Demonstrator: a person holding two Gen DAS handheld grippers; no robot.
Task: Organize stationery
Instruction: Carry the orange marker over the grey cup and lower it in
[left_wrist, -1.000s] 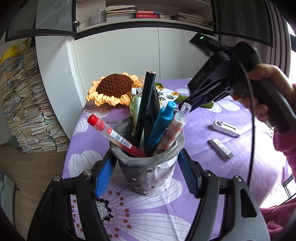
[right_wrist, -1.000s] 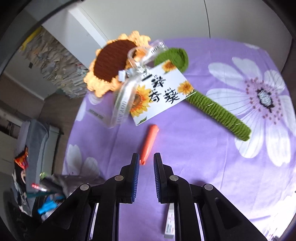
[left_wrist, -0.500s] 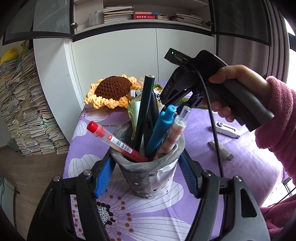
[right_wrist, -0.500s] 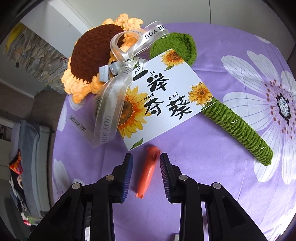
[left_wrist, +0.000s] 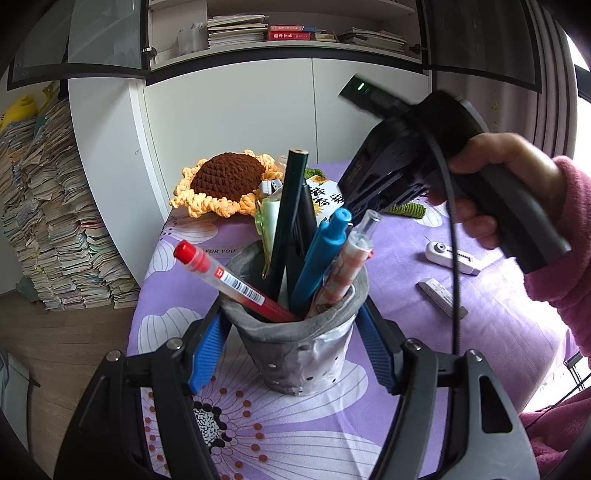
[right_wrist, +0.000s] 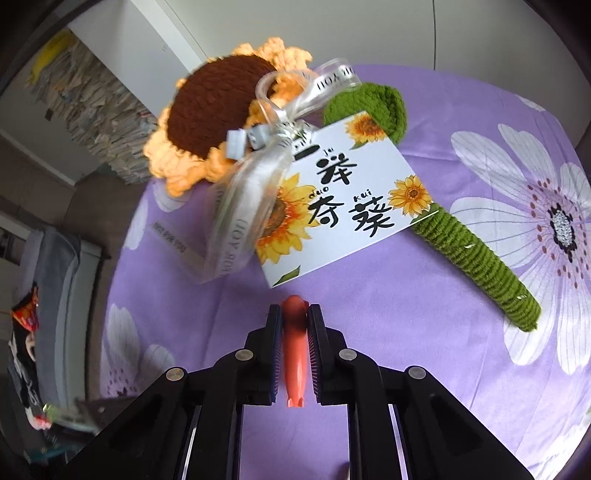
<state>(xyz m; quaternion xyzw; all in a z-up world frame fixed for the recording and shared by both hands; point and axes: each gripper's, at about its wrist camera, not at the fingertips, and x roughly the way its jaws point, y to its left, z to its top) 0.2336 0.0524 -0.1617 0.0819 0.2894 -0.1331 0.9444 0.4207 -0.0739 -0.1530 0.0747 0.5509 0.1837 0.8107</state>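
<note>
Bare purple cloth (right_wrist: 388, 314) lies right of the right tongs (right_wrist: 294, 328); crocheted sunflower (right_wrist: 214, 110) blocks ahead.

the white card (right_wrist: 343, 206) with sunflowers has big black chinese writing and small words "duo" and "kui". the clear ribbon (left_wrist: 218, 251) says "for you".

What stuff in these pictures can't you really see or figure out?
- Left wrist view: the bottoms of the pens are hidden inside the grey pen cup.
- Left wrist view: the right gripper's tips are hidden behind the pens.
- Right wrist view: the orange item is half covered by the right gripper; what it is stays unclear.
- Right wrist view: the lower left corner is blurred.
</note>
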